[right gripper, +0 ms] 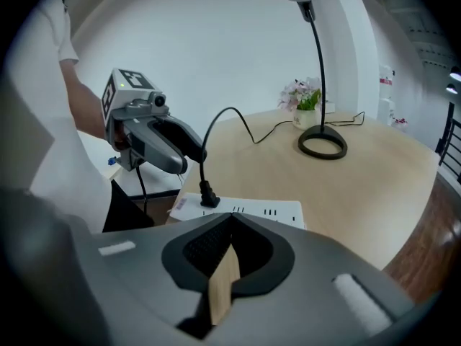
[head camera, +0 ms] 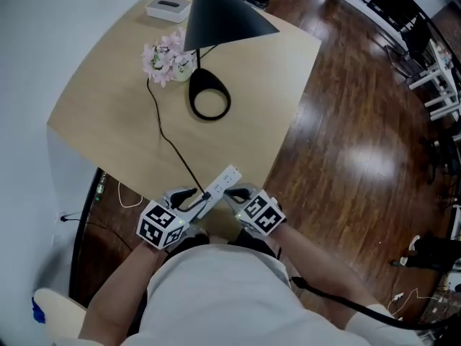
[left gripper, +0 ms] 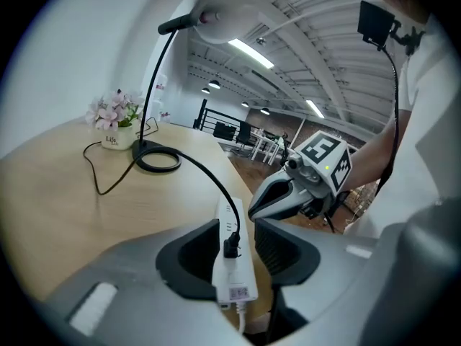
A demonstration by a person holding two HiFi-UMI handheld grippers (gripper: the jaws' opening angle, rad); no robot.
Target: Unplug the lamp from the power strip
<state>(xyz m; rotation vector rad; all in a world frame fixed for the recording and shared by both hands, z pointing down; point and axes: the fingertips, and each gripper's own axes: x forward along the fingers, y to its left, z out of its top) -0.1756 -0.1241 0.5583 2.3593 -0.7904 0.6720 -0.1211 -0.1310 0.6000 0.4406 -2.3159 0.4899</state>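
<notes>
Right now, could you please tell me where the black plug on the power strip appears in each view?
Head view: the plug is low centre, at the near end of the power strip.
Left gripper view: low centre, standing on the strip.
Right gripper view: left of centre, upright on the strip.
Shared landmark: the lamp's ring base.

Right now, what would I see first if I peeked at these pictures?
The big black lamp at the far end of the table, beside pink flowers. Then the white power strip at the near edge, a black plug in it, lying between the jaws of the left gripper.
</notes>
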